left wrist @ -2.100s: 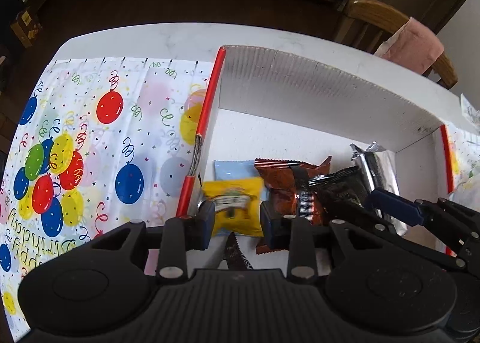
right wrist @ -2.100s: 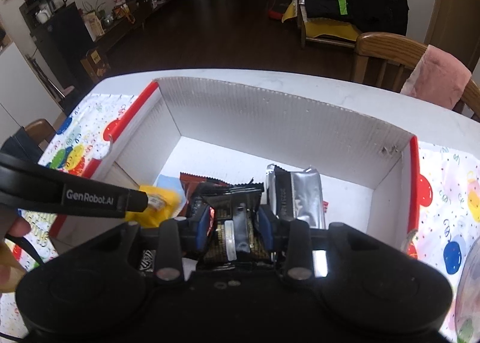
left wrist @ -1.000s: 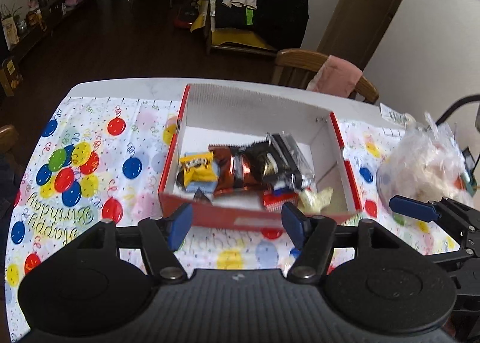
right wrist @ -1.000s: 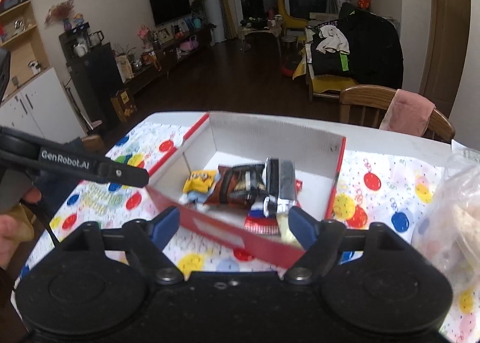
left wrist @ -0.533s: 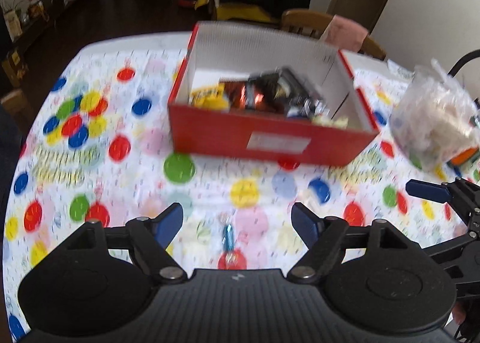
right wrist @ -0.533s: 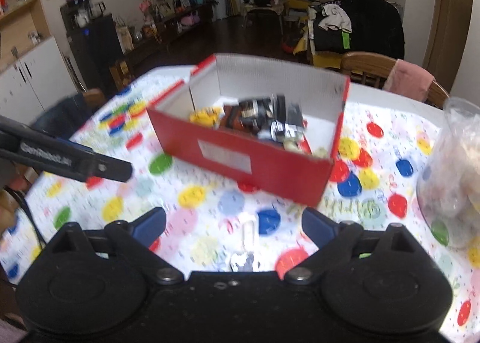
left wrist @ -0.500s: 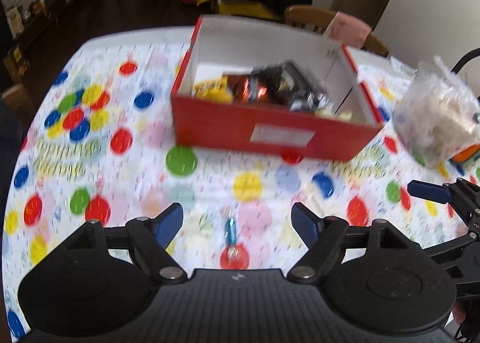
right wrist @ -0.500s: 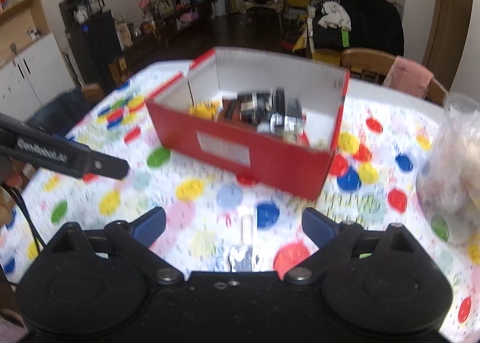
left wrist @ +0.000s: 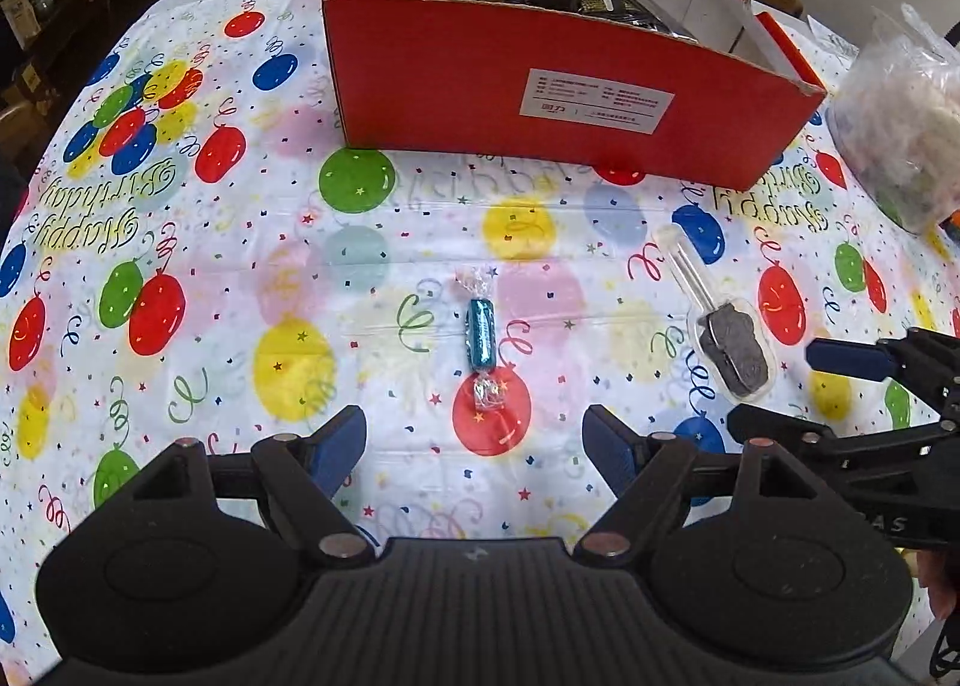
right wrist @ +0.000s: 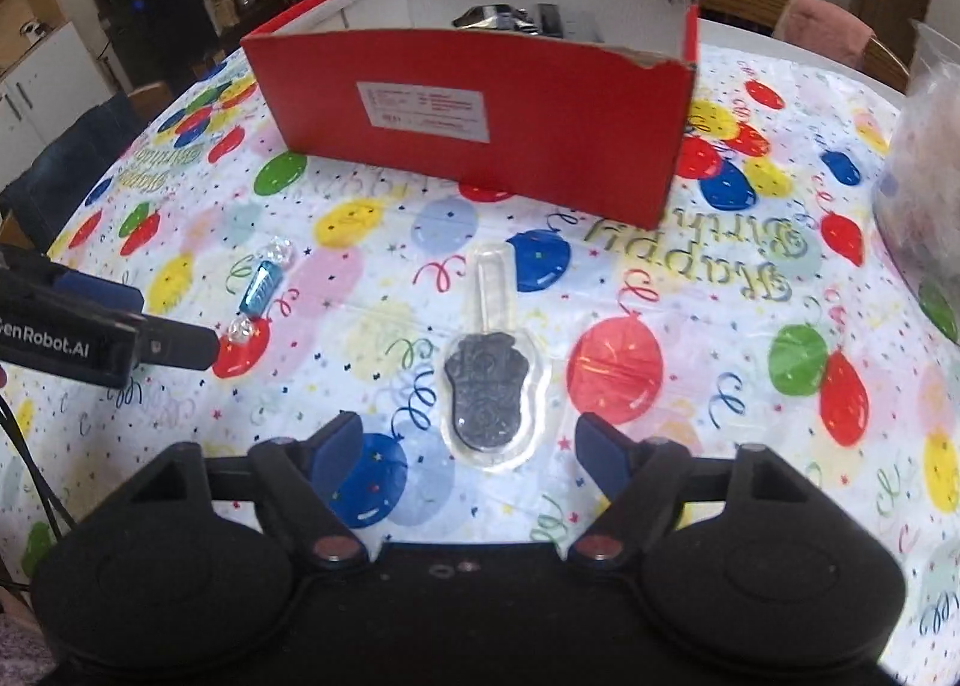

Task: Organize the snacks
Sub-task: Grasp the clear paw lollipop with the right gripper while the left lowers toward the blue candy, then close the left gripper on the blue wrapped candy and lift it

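Note:
A blue foil-wrapped candy (left wrist: 480, 333) lies on the balloon tablecloth just ahead of my left gripper (left wrist: 474, 443), which hangs open above it, apart from it. A dark lollipop in a clear wrapper (right wrist: 487, 386) lies ahead of my right gripper (right wrist: 468, 449); its jaws are closing, with the wrapper's near end between the fingertips but untouched. The candy (right wrist: 261, 285) and the left gripper's finger show at the left of the right wrist view, the lollipop (left wrist: 729, 347) at the right of the left wrist view. The red box (left wrist: 564, 80) stands behind, holding snack packets.
A clear plastic bag of snacks (left wrist: 900, 110) sits at the right of the box. The round table's edge curves at the left, with a chair (right wrist: 72, 158) beyond it. A wooden chair with a pink cloth (right wrist: 822, 26) stands behind the table.
Both grippers left the box, pulled back toward the near side of the table and sank toward the cloth. The candy and the lollipop came into view in front of them.

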{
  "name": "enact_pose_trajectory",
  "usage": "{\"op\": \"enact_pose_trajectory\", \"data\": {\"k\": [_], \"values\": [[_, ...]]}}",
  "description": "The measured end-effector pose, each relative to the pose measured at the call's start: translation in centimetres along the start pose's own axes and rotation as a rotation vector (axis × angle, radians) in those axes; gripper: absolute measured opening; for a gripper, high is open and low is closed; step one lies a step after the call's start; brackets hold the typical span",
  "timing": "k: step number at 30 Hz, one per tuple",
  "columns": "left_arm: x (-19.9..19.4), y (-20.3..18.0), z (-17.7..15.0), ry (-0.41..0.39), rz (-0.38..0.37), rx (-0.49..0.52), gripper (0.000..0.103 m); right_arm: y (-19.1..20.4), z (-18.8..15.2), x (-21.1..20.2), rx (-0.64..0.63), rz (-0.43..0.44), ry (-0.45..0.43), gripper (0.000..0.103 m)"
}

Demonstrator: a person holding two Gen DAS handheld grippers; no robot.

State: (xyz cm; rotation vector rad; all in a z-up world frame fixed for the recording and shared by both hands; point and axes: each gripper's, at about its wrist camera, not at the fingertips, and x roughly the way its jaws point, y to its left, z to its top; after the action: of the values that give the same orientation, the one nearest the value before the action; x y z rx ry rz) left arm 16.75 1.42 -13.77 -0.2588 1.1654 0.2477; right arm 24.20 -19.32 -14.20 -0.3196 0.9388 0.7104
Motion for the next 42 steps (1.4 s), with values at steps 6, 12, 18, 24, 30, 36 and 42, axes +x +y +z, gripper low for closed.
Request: {"op": "enact_pose_trajectory", "data": {"k": [6, 12, 18, 24, 30, 36, 42], "values": [[0.5, 0.2, 0.4, 0.001, 0.014, -0.008, 0.079, 0.2, 1.1, 2.0, -0.038, -0.028, 0.007, 0.063], [1.2, 0.7, 0.6, 0.02, 0.016, -0.038, 0.079, 0.2, 1.4, 3.0, -0.062, -0.05, 0.012, 0.054], [1.7, 0.6, 0.9, 0.02, 0.018, -0.037, 0.079, 0.6, 1.5, 3.1, -0.115, -0.08, -0.004, 0.044], [3.0, 0.4, 1.7, 0.035, 0.017, -0.04, 0.078, 0.7, 1.3, 2.8, -0.141, -0.075, -0.027, 0.034], [4.6, 0.1, 3.0, 0.061, 0.014, -0.039, 0.059, 0.2, 1.2, 2.4, -0.109, -0.048, -0.018, 0.033], [4.8, -0.3, 3.7, 0.052, 0.026, -0.024, 0.049, -0.1, 0.9, 2.0, -0.083, -0.024, -0.013, 0.033], [4.8, -0.2, 4.0, 0.06, 0.012, -0.042, 0.032, 0.0, 1.0, 1.7, -0.077, -0.014, -0.017, 0.033]]}}
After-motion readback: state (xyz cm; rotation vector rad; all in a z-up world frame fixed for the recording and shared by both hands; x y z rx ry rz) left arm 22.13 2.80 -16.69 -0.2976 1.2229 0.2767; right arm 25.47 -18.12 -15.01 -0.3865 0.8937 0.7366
